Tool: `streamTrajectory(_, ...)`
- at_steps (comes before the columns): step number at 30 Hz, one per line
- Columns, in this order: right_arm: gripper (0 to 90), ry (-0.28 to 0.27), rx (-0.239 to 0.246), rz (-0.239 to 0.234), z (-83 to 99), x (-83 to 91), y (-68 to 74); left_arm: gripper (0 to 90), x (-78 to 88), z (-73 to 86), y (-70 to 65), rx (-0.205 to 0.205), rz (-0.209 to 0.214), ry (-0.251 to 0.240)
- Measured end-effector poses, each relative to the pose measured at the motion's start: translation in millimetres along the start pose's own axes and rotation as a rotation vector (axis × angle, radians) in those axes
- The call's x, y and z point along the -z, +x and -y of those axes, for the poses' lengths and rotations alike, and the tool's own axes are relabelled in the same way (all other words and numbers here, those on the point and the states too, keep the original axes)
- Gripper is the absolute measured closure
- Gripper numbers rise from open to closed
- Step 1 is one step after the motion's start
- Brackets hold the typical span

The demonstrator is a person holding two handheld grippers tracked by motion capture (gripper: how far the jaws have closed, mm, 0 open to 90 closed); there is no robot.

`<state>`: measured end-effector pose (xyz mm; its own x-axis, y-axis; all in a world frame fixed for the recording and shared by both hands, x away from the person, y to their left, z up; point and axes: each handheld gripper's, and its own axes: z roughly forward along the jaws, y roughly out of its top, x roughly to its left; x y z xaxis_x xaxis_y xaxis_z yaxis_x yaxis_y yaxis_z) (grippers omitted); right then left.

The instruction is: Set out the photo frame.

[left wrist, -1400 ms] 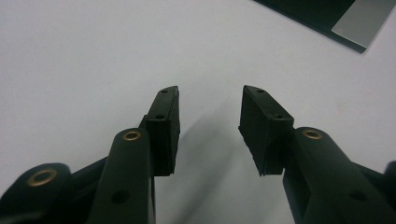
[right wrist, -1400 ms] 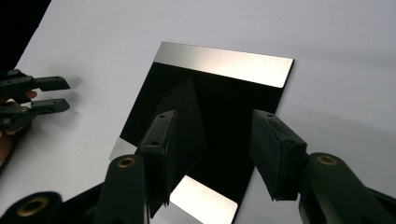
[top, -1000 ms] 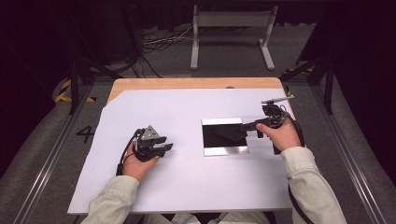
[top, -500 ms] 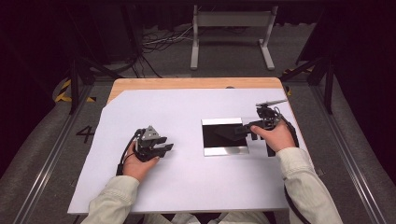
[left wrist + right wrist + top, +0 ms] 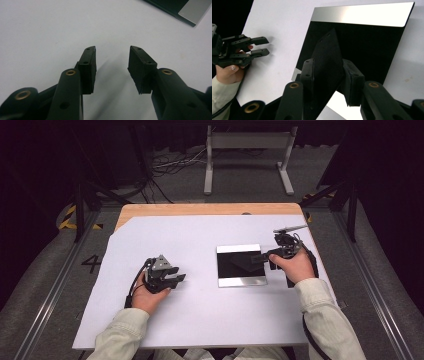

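The left gripper (image 5: 176, 279) rested on the white tabletop (image 5: 200, 235), gaping wide with nothing in it, apparently waiting. Right of centre lay a dark glossy panel (image 5: 240, 265); the right gripper (image 5: 265, 259) had just been closing on its right edge, seemingly to lift it.

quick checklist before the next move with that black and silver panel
1. Right hand-held gripper is at the right edge of the black and silver panel: ok. Its jaws have just been closing with the edge between them.
2. Pads pressing firmly on the panel: cannot tell.
3. Panel lies flat on the white sheet: ok in the high view.
4. Left hand-held gripper is open with nothing between its jaws: ok.
5. Left hand-held gripper sits apart from the panel, out of the way: ok.
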<state>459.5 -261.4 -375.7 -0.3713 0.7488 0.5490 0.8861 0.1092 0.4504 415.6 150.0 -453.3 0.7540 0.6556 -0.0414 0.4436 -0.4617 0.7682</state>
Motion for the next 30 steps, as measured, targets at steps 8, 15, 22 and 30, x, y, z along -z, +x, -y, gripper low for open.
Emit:
streamTrajectory(8,72.6,-0.009,0.117,-0.027,7.4,11.0,8.2,58.4,0.3,-0.1,0.0,-0.004,0.002,0.000)
streamTrajectory(15,78.5,0.042,0.204,-0.057,12.4,21.5,18.5,58.3,-0.1,0.0,-0.7,0.000,0.000,0.000)
streamTrajectory(22,86.3,0.087,0.213,-0.143,16.0,27.7,25.9,58.2,0.2,-0.1,-0.7,-0.002,0.000,0.001)
streamTrajectory(30,87.9,0.055,0.246,-0.156,14.7,32.7,35.8,58.2,0.5,0.0,-0.3,0.000,0.005,-0.002)
